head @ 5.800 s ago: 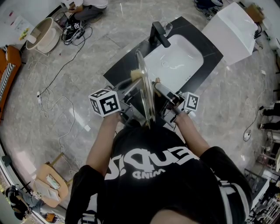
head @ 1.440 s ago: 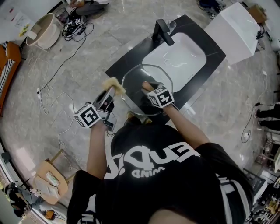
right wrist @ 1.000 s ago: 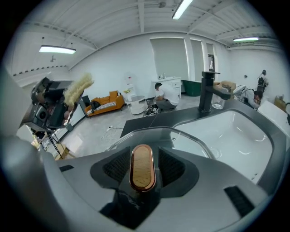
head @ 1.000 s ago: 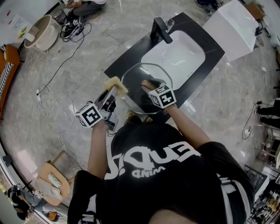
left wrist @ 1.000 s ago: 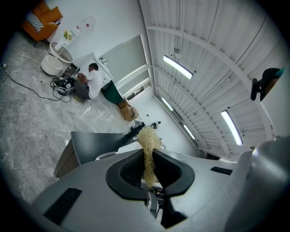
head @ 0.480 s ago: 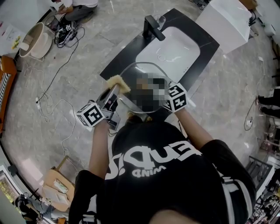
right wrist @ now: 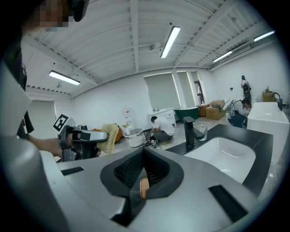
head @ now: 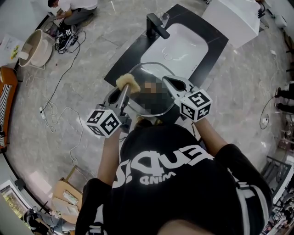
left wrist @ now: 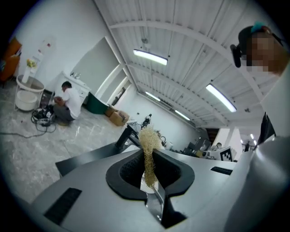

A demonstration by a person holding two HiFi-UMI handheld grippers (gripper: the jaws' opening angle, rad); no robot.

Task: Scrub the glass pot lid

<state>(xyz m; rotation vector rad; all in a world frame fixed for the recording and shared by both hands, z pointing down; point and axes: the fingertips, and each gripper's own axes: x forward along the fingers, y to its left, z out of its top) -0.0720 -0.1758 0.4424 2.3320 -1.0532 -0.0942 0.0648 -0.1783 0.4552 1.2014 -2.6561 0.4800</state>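
The round glass pot lid (head: 146, 106) hangs raised and tilted over the black counter (head: 120, 65), in front of the sink. My right gripper (head: 168, 81) is at the lid's upper right rim. Its jaws have just been closing and now stand shut (right wrist: 142, 182) on the thin rim. My left gripper (head: 125, 90) is just off the lid's left rim, shut on a tan loofah scrubber (head: 128, 83). The scrubber's fibres (left wrist: 147, 139) stick out beyond the jaws (left wrist: 147, 159). Whether the scrubber touches the glass I cannot tell.
A white sink basin (head: 178, 42) with a black faucet (head: 155, 25) is set in the counter beyond the lid. A white cabinet (head: 232, 16) stands at the far right. On the floor at left are cables (head: 55, 98), a bucket (head: 33, 47) and a crouching person (head: 69, 10).
The lid lay flat on the counter under my right gripper; now it is lifted and tilted up. The left gripper with the scrubber has risen and come closer to the lid's left rim.
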